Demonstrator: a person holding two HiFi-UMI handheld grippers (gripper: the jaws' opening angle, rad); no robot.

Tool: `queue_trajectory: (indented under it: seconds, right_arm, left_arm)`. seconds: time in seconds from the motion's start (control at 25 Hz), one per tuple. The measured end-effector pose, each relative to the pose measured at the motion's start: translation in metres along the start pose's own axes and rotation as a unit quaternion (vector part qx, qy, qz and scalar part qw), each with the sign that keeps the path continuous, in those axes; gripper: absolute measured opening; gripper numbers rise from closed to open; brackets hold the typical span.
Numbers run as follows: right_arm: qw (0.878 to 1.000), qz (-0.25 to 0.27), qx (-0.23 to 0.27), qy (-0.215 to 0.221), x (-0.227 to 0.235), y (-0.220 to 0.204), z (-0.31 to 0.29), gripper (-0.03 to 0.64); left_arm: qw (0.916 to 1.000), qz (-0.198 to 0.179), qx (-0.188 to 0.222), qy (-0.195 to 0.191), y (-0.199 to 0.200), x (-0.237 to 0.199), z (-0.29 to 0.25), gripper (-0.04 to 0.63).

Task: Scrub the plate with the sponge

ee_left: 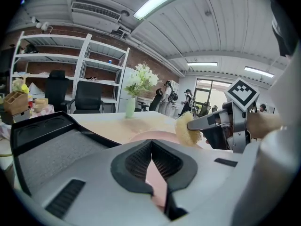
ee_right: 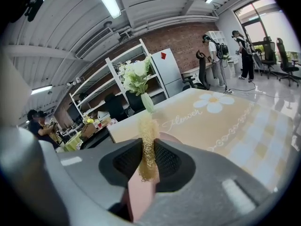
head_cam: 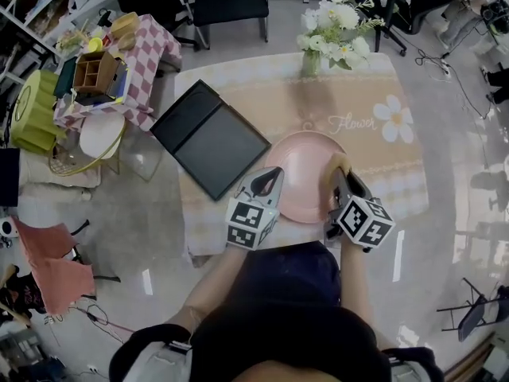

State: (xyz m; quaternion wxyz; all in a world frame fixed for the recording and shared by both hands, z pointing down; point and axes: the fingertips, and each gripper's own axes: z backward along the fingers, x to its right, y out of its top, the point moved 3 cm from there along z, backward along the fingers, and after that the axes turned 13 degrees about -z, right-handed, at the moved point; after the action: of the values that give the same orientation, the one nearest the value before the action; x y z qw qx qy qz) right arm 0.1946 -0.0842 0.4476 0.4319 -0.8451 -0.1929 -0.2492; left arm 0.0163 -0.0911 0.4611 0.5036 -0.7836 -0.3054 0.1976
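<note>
Your sponge (ee_right: 147,142) looked coarse and fibrous, a rough straw-coloured mesh nipped between the ribbed black rubbery pads of your right gripper (head_cam: 342,180). The plate (head_cam: 302,165) was smooth pink with a soft sheen. Your left gripper (head_cam: 269,180) had the same matt grey plastic shell. The worktop (head_cam: 398,157) wore smooth printed cloth. The black tray (head_cam: 211,138) had a matt, finely textured face.

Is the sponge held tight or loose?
Tight. The right hand-held gripper has its jaws shut on the sponge, squashing it thin between them.
</note>
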Motion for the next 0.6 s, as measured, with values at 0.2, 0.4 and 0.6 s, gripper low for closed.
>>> queue_trajectory:
  seconds: [0.2,0.4,0.6]
  right_arm:
    - [1.000,0.011,-0.014,-0.006,0.001,0.004,-0.016,0.075]
    - [1.000,0.018,-0.015,-0.018,0.003,0.008,-0.025,0.075]
    - [0.999,0.015,-0.013,-0.040,0.011,0.012,-0.032,0.075]
  left_arm:
    - [0.9997,0.002,-0.006,0.024,0.000,-0.012,0.001,0.012]
    - [0.9994,0.002,0.000,0.034,0.000,-0.024,-0.003,0.012]
    - [0.9995,0.001,-0.004,0.033,-0.003,-0.027,-0.010,0.012]
